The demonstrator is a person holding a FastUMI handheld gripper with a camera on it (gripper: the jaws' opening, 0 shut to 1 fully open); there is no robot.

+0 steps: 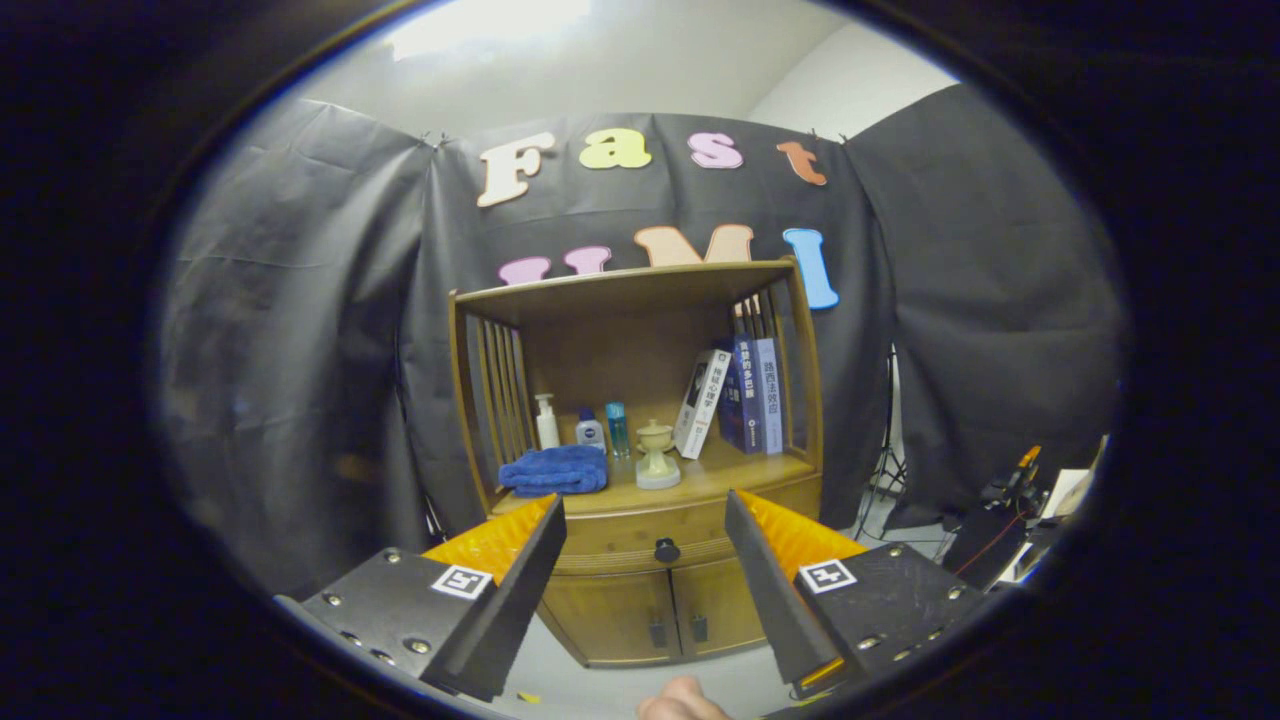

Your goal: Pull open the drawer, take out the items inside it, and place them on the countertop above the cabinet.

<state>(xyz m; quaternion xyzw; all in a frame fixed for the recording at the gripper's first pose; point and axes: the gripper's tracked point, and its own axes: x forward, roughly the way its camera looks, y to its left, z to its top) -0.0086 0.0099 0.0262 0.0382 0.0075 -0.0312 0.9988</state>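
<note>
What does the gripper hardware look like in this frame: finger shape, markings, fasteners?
The gripper has two long, flat, wedge-shaped fingers that narrow toward the tips. Each sits on a dark angular mounting plate studded with round silver screw heads. Each plate carries a small square black-and-white fiducial tag. No cables are visible on the gripper. A bit of a hand shows below; no sleeve is visible.

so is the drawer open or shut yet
Shut: the drawer front sits flush with the cabinet, knob untouched, open claw well short.

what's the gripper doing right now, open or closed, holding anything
Gripper: open, holding nothing; its fingers are spread apart short of the cabinet, with the drawer knob seen between them.
</note>
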